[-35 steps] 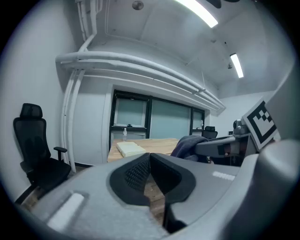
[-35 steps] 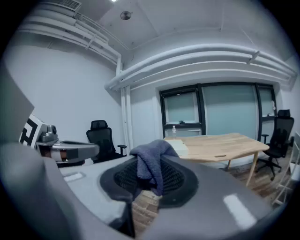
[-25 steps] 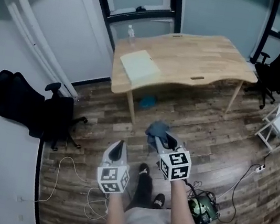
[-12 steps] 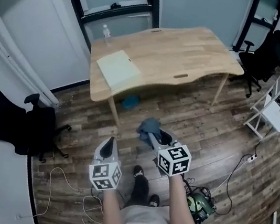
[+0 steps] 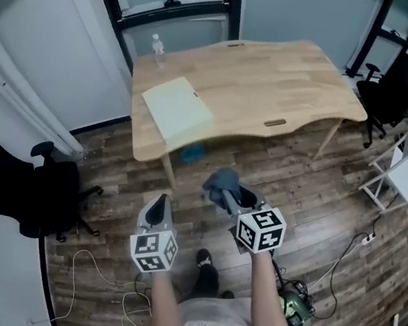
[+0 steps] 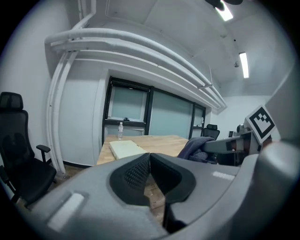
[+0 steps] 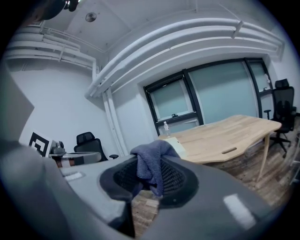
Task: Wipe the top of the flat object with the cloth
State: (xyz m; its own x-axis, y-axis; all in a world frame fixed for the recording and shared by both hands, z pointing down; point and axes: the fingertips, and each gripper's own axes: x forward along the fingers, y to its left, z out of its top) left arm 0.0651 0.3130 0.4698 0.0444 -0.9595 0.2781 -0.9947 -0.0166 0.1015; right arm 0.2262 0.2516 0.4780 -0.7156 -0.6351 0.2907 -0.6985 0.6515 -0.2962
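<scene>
A pale flat board [image 5: 177,107] lies on the left part of the wooden table [image 5: 279,86], also seen as the board [image 6: 125,148] and the board [image 7: 177,145]. My right gripper [image 5: 226,191] is shut on a grey-blue cloth [image 5: 221,182], which hangs between its jaws as the cloth [image 7: 152,164]. My left gripper [image 5: 155,207] is shut with nothing in it; its jaws meet in the left gripper view [image 6: 149,172]. Both grippers are held over the floor, well short of the table.
A water bottle [image 5: 158,44] stands at the table's back left corner. A blue thing [image 5: 191,151] lies under the table. Black office chairs stand at the left [image 5: 7,183] and right [image 5: 399,86]. A white rack [image 5: 404,172] and cables [image 5: 100,276] are on the wood floor.
The table has come a little nearer and shifted in the head view as the person walks toward it. Both grippers keep their hold and stance.
</scene>
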